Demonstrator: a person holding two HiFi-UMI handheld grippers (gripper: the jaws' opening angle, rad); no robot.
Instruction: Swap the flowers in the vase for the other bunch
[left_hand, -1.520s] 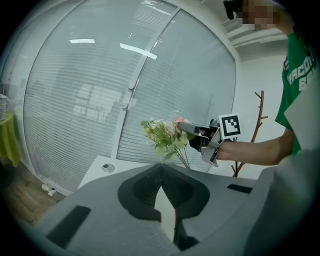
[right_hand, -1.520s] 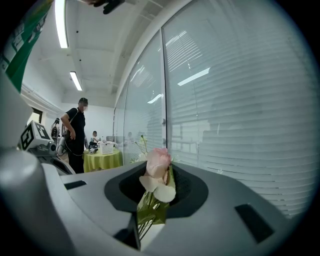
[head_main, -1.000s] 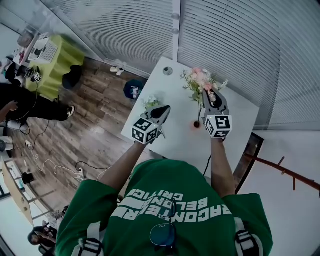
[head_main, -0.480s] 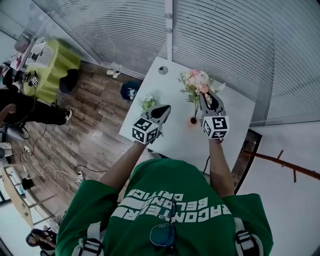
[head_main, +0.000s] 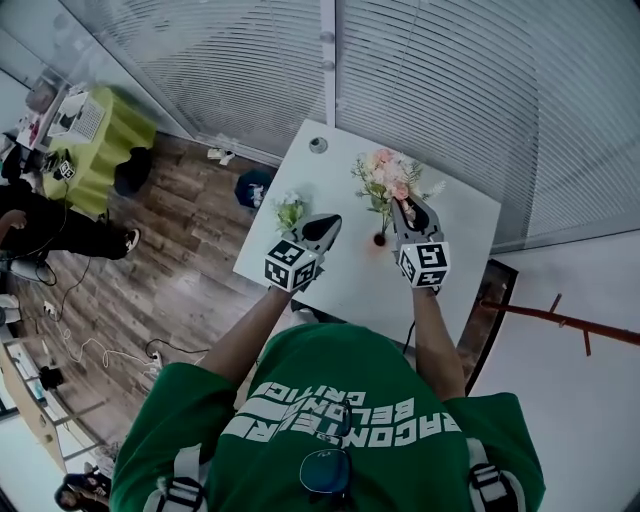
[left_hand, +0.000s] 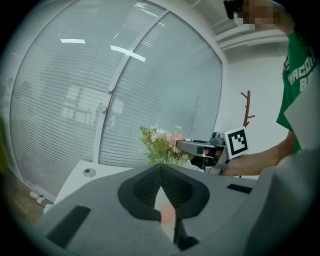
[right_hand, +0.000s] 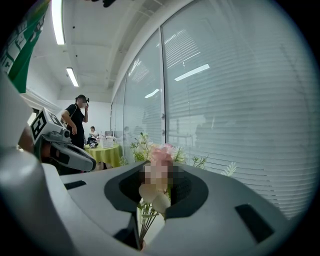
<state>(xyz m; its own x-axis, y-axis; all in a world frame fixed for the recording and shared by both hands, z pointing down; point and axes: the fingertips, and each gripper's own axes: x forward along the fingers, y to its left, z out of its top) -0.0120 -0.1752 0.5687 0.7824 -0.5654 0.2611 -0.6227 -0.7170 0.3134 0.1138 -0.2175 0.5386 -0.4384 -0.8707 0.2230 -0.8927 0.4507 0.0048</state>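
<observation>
On the white table (head_main: 450, 215) a small red vase (head_main: 380, 238) holds a pink and white bunch (head_main: 385, 175). My right gripper (head_main: 405, 205) is shut on that bunch's green stems (right_hand: 146, 222), just under the blooms (right_hand: 161, 152), and the stems run down to the vase mouth. A white and green bunch (head_main: 290, 210) lies near the table's left edge. Beside it my left gripper (head_main: 328, 222) hovers with its tips together and nothing held. From the left gripper (left_hand: 160, 167) I see the bunch (left_hand: 160, 145) and the right gripper (left_hand: 186, 146).
A round metal socket (head_main: 318, 145) sits in the table's far corner. Glass walls with blinds stand behind the table. To the left, over wooden floor, are a green-clothed table (head_main: 110, 130), a person (head_main: 40, 225) and cables. A wooden coat stand (head_main: 570, 325) is on the right.
Both grippers have shifted a little over the table, the left one toward the vase. The pink bunch has stayed in the right gripper's jaws.
</observation>
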